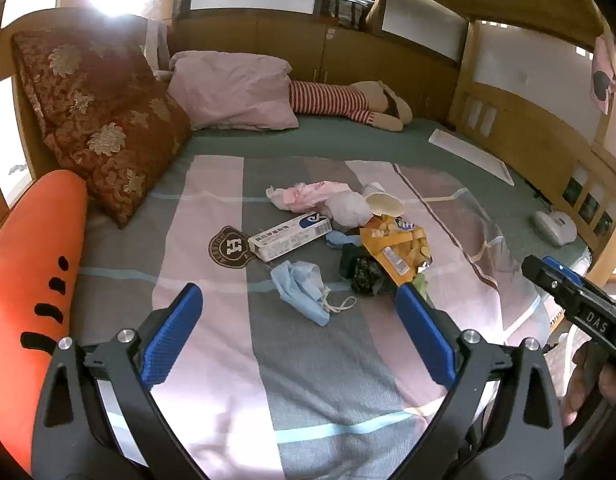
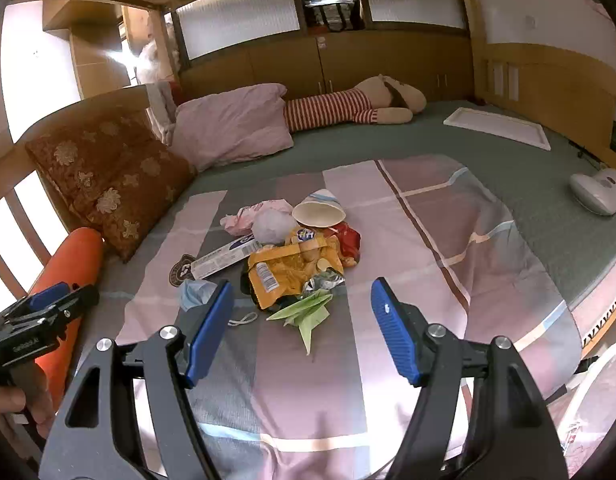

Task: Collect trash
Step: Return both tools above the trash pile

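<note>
trash pile [image 1: 340, 236] lying mid-bed [image 1: 212, 360], ahead of both | blue mask [image 1: 304, 288] sitting nearest left gripper [image 1: 298, 340], fingers gaping empty | right gripper [image 2: 302, 332] (also empty, spread) facing green paper [image 2: 304, 312]

Box [image 1: 291, 236] print too small/blurred to read; its far end sits under the white crumpled bag [image 1: 350, 210]. Dark wrapper [image 1: 362, 272] mostly buried under the yellow snack bag [image 1: 394, 246], can't tell what it is. Orange plush [image 1: 32, 280] cut off by frame edge, and striped doll [image 1: 350, 104] has its lower half hidden behind the pink pillow [image 1: 232, 94].
</note>
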`<state>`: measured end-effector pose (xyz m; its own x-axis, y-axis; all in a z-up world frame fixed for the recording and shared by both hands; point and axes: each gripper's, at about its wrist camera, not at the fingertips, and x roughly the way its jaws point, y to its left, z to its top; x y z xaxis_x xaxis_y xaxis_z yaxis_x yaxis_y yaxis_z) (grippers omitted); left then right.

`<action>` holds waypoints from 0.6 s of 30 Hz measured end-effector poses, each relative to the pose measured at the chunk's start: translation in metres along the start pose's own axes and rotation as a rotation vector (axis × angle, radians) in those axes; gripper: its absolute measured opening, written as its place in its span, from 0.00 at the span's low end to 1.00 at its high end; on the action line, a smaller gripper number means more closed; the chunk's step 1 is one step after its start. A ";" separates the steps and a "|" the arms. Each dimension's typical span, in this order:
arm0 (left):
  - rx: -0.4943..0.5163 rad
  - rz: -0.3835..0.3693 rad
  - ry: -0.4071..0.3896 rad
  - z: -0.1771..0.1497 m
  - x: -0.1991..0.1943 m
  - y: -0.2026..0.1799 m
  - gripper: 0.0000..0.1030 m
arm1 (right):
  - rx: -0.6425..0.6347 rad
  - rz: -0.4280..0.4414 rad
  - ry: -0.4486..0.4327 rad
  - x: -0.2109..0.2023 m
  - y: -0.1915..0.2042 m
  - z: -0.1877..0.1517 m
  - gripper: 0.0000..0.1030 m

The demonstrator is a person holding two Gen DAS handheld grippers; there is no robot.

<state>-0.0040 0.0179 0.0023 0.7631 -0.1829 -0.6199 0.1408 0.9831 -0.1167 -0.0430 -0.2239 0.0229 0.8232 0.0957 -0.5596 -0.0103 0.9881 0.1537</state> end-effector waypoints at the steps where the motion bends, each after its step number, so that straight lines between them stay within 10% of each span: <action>1: 0.005 0.002 0.002 -0.001 0.001 -0.001 0.94 | 0.004 0.002 -0.001 -0.001 0.000 0.000 0.68; 18: -0.002 0.004 0.024 -0.004 0.007 0.001 0.94 | 0.003 0.018 0.018 0.008 0.001 0.001 0.68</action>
<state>-0.0011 0.0180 -0.0055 0.7485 -0.1791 -0.6384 0.1368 0.9838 -0.1156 -0.0363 -0.2222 0.0194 0.8125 0.1159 -0.5713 -0.0234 0.9857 0.1667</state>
